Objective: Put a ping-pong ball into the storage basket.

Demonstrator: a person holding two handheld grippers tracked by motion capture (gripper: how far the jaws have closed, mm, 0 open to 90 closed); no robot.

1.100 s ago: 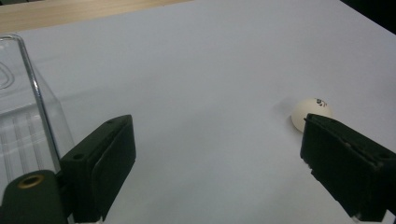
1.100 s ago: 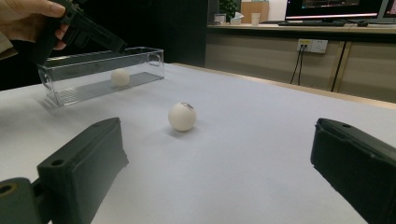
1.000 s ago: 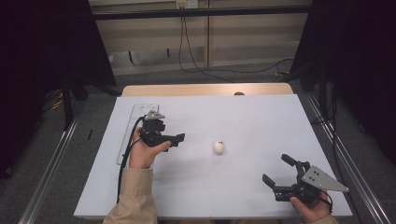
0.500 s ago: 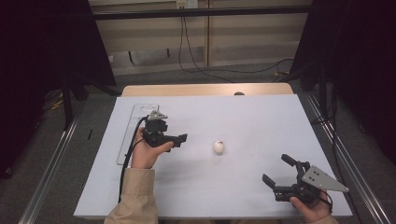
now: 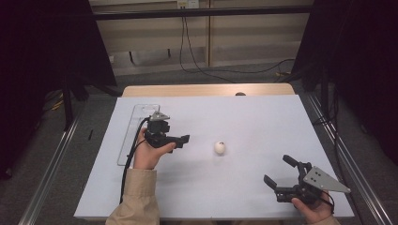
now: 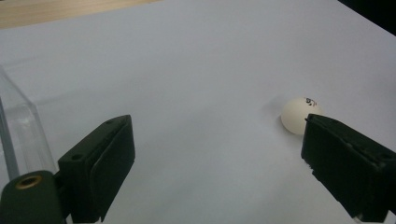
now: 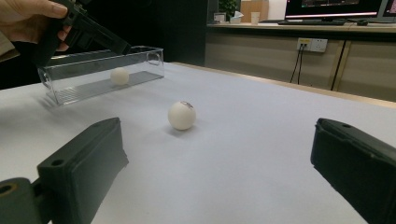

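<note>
Moved: my left tongs (image 5: 182, 139) have crept a little toward the ball (image 5: 219, 147) since the earlier frames; my right tongs (image 5: 279, 176) have held their place near the surface's near right corner.
Left tongs: open, jaws spread wide and empty, low over the surface (image 5: 244, 117), with the ball (image 6: 301, 115) just beyond one jaw tip.
Right tongs: open and empty, aimed across the surface at the ball (image 7: 182, 115), well apart from it.
Ball: loose on the surface about midway between its left and right edges, touching nothing.
Tray: a clear tray (image 5: 133, 133) lies along the left edge; a second ball (image 7: 119, 75) sits inside it.
Risk: the ball is round and free, so I judge that a jaw tip nudging it before both sides close would send it rolling toward an edge.
Cause: closing off-centre or coming in too fast.
</note>
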